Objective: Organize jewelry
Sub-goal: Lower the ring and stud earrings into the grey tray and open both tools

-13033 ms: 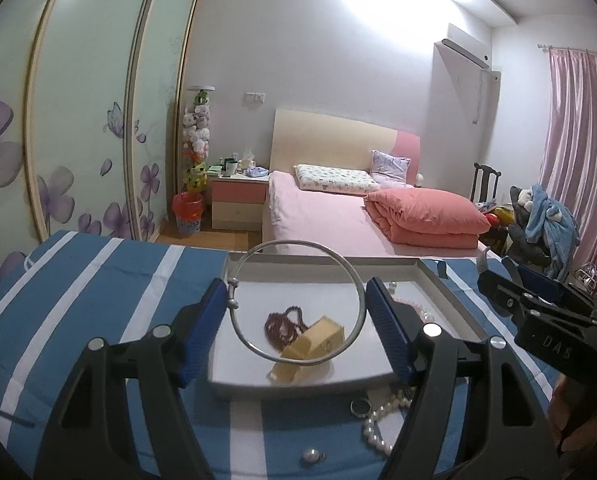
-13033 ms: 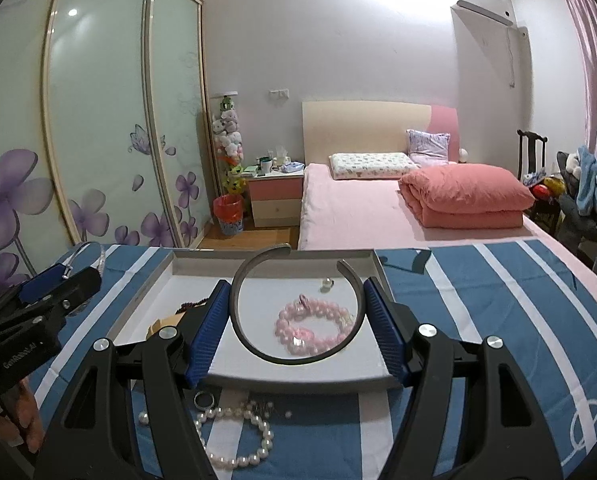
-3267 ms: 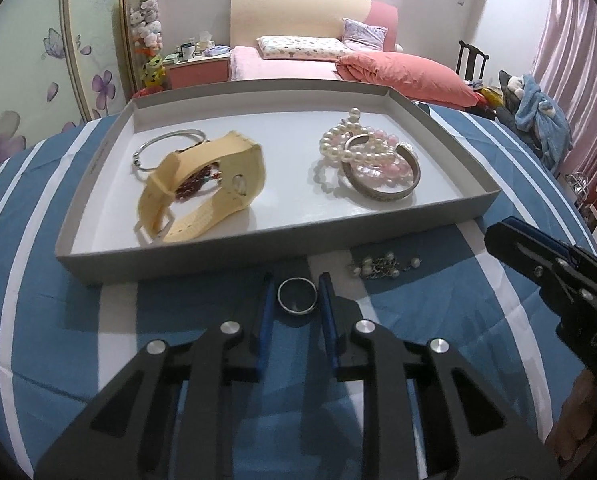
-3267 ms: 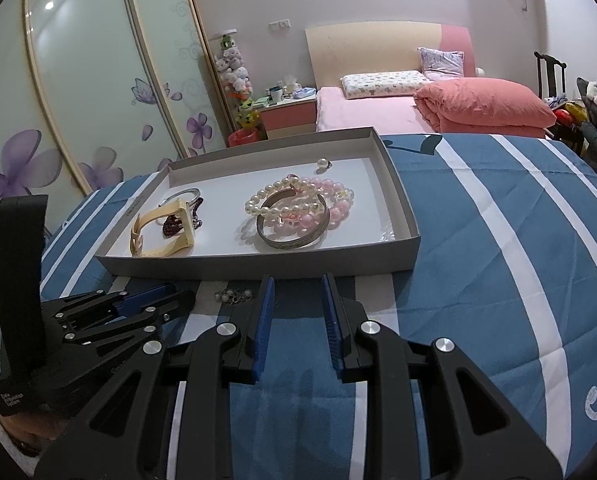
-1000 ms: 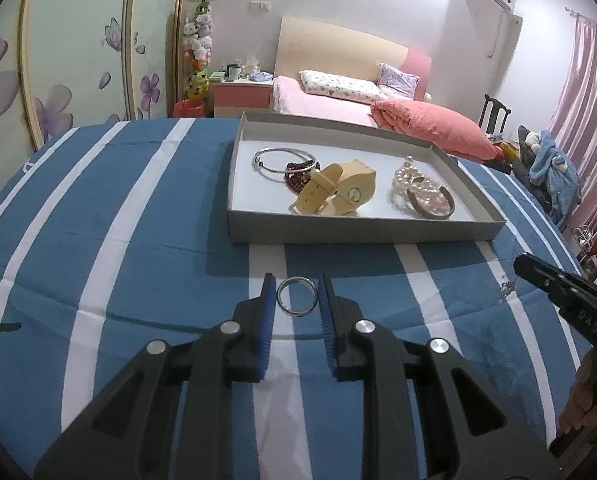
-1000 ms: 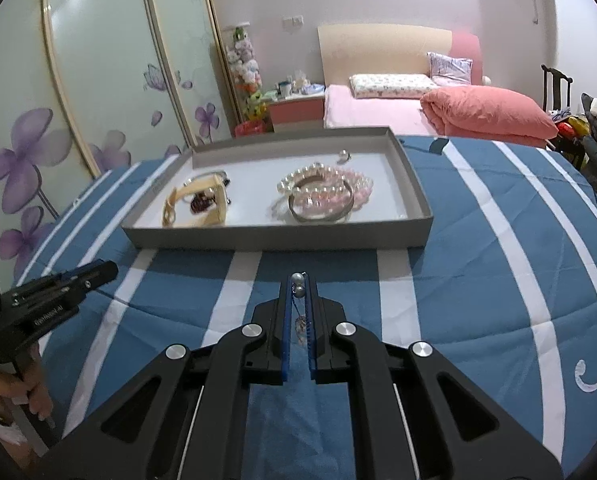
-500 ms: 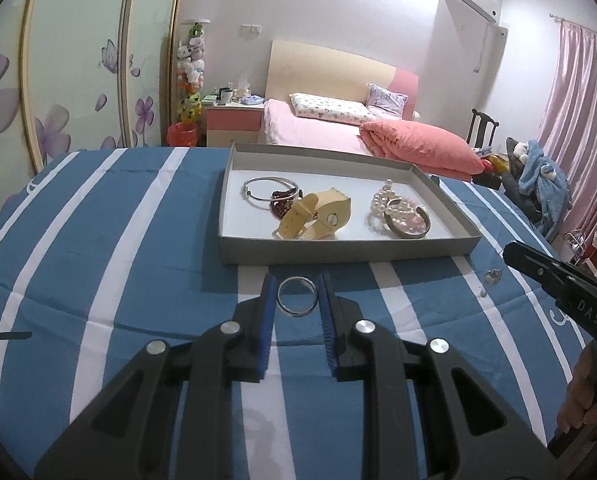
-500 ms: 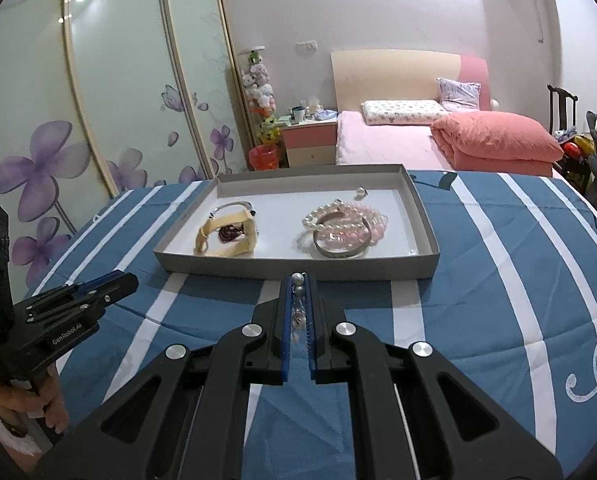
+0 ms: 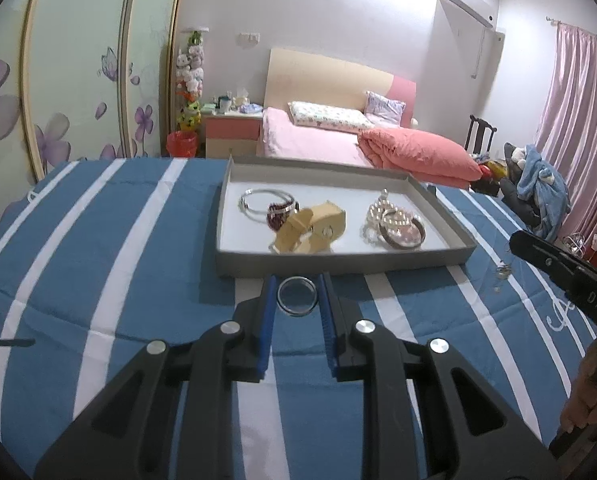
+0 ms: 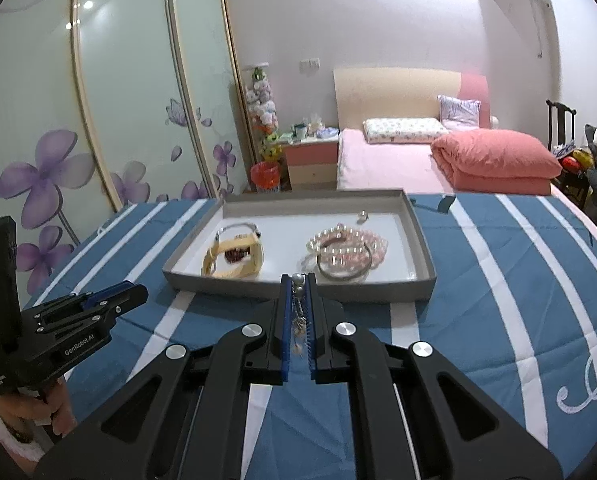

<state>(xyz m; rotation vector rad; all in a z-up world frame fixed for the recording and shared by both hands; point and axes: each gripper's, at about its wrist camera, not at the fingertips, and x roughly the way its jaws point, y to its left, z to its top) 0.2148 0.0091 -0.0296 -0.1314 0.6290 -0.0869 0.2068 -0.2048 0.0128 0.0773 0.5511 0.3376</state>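
The left hand-held gripper [image 9: 297, 295] is clamped on a ring [image 9: 296, 295], held just short of the tray [image 9: 450, 254] on the striped bench [image 9: 98, 248]. The right hand-held gripper [image 10: 297, 300] is pinched together on a small beaded chain [image 10: 297, 300]; most of it hides between the pads, too small to make out. A dark bracelet [image 9: 276, 216] lies partly behind the yellow strap [image 9: 310, 226] in the tray.

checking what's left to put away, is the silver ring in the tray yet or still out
Out. The silver ring is clamped between the left gripper's blue pads, in front of the grey tray's near wall, not inside it.

left gripper [image 9: 297, 295]: black frame, silver screws | fingers [image 9: 267, 312]: blue ribbed pads | right gripper [image 10: 298, 285]: same
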